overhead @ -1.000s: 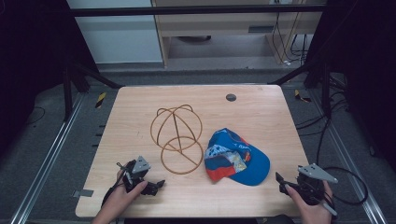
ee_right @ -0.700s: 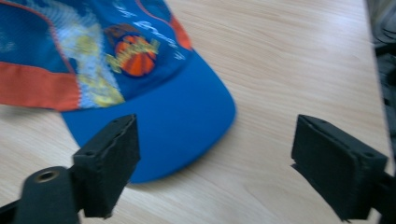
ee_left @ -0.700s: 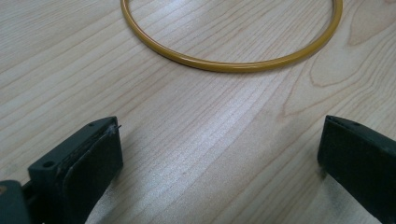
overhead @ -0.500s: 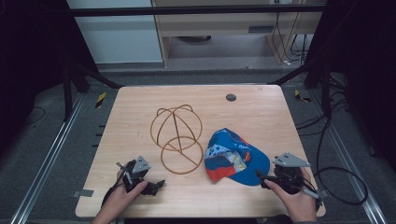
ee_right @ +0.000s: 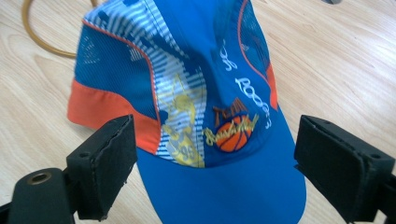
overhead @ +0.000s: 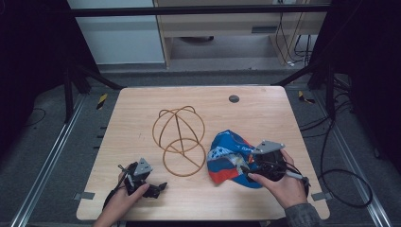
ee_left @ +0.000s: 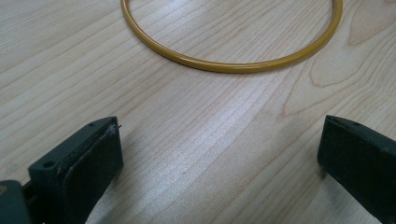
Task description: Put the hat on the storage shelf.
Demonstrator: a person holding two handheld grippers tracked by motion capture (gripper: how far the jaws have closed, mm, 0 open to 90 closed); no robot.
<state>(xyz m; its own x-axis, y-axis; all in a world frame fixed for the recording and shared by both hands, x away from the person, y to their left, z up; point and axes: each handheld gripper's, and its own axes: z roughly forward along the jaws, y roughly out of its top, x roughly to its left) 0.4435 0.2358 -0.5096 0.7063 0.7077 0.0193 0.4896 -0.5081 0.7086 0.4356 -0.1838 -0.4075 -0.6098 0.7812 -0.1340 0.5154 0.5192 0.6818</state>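
Nearest to me, my left gripper [overhead: 158, 187] sits low on the light wooden table [overhead: 265, 113], at the near-left of the yellow-brown wire hat stand [overhead: 179, 137]. Through the left gripper view its jaws stand wide apart with nothing between them but bare wood, and the stand's round base ring [ee_left: 231, 46] lies just ahead.

My right gripper [overhead: 246, 169] is on the near-right side of that stand, over the blue, orange and white fabric baseball cap [overhead: 227, 153]. In the right gripper view its jaws are spread wide on either side of the cap's blue brim [ee_right: 224, 186], gripping nothing; I cannot tell whether the pads touch the fabric.

The cap lies on the table just right of the stand's base ring, its crown towards the ring.

Beyond the stand, a small dark round disc [overhead: 233, 99] sits in the tabletop near the far edge.
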